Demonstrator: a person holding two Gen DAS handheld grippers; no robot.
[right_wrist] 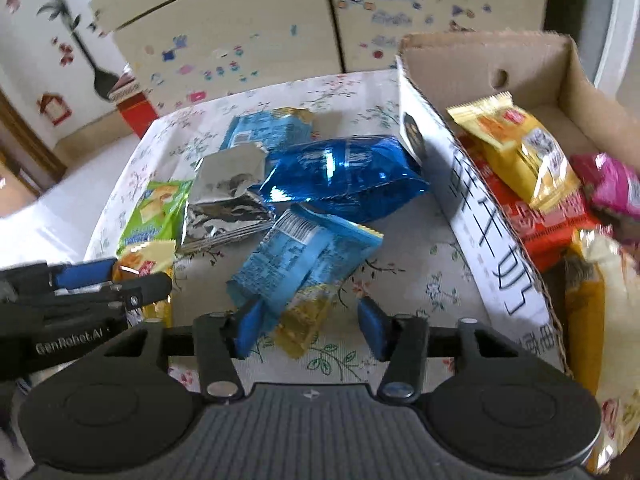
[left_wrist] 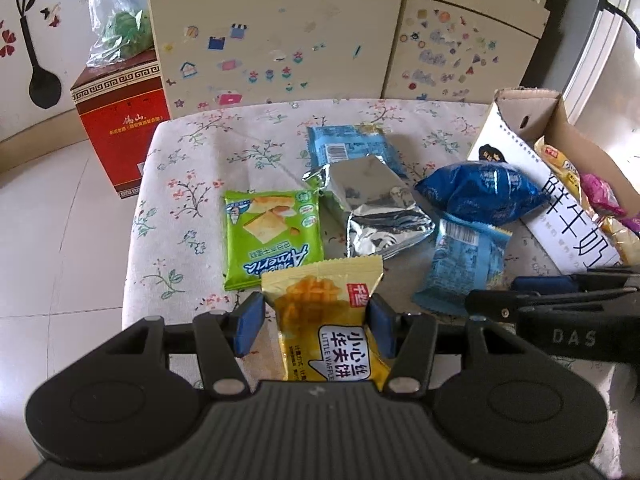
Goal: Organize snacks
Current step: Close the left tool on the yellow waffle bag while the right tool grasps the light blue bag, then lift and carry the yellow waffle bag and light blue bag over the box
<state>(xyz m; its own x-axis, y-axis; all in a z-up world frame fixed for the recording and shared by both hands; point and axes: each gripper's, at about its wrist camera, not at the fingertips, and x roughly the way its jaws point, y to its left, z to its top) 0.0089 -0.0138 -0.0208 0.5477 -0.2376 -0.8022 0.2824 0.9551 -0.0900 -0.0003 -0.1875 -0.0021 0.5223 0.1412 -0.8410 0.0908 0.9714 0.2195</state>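
My left gripper (left_wrist: 314, 322) has its blue pads on both sides of a yellow waffle packet (left_wrist: 324, 320); the pads touch its edges, and the packet lies on the floral tablecloth. My right gripper (right_wrist: 314, 326) is open above a light blue packet (right_wrist: 296, 256) with a yellow end, the left pad touching it. On the table lie a green cracker packet (left_wrist: 272, 236), a silver foil pack (left_wrist: 372, 208), a dark blue bag (left_wrist: 484, 192) and another light blue packet (left_wrist: 352, 146). A cardboard box (right_wrist: 440, 160) at the right holds several snacks.
The box (left_wrist: 528, 120) stands at the table's right edge, with yellow (right_wrist: 516, 148), pink (right_wrist: 616, 184) and red packets inside. A red carton (left_wrist: 124, 120) stands on the floor left of the table. A stickered cabinet (left_wrist: 280, 40) is behind.
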